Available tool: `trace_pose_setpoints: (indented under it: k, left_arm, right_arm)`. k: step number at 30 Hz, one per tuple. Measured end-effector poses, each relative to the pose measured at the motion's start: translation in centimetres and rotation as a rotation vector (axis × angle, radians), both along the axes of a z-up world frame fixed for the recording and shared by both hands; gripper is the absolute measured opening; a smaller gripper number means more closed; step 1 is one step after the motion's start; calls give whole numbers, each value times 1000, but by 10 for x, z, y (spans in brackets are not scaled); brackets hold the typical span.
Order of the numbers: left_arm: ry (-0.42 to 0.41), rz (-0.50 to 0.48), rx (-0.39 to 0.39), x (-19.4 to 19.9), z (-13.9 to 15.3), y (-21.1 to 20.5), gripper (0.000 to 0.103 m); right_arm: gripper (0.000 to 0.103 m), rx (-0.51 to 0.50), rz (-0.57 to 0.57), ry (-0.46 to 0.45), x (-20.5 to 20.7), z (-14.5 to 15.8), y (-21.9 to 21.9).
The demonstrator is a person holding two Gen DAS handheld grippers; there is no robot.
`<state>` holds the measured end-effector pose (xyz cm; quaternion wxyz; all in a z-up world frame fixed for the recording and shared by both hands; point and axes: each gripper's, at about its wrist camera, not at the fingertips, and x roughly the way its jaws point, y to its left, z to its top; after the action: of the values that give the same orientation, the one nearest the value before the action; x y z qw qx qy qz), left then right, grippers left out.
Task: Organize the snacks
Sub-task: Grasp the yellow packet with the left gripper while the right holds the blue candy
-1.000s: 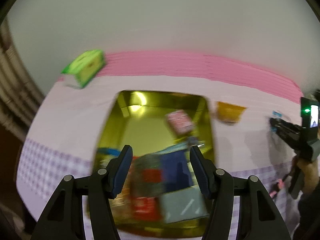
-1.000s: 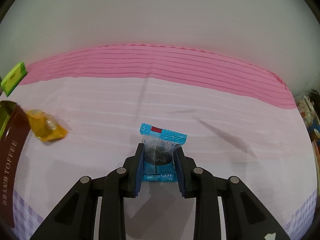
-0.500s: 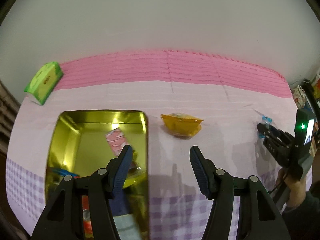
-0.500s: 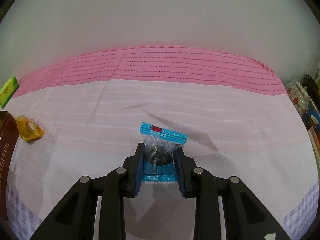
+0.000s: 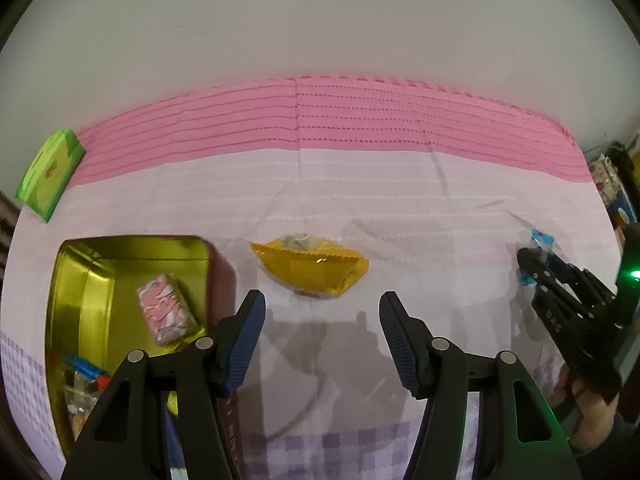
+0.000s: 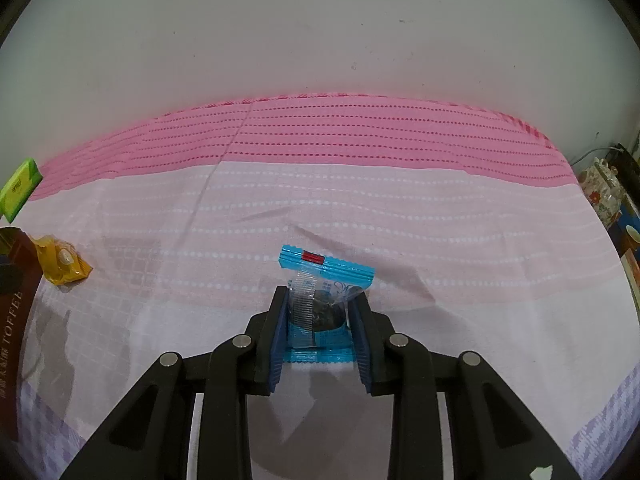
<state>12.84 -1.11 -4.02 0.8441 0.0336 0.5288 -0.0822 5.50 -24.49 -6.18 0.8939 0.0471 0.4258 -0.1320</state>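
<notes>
While the snacks are being sorted, these things are seen:

Right gripper: closed on the blue snack packet, which is pinched at its middle, low over the pink cloth.

Left gripper: held wide with nothing between its fingers, just in front of the yellow snack packet.

Gold tin: lies left of the yellow packet, with a pink snack and more snacks inside.

Good way, as judged: the yellow packet should be lined up between the wide fingers, pinched softly at its middle, and lifted over the tin wall. The blue packet should be kept squeezed until the tin is reached.
</notes>
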Motion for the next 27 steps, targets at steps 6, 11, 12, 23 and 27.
trace_pose_setpoints:
  k: [6,11,12,23,27]
  left_arm:
    - [25,35,9,15,-16,-5,60]
    - [30,55,24,29,-24,-10,60]
    - [29,60,30,32,-25,-12,60]
    - [44,45,55,42,-37,-19,42]
    - [31,21,78,37,-36,-22,40]
  right_arm:
    - [29,9,2,-2,0,0,0]
    - [29,21,-2,-6,0,0,-1]
    - [29,22,-2,-7,0,0,-1]
    - [29,30,-1,-10,1,1,-1]
    - [29,29,-1,-9,1,1,-1]
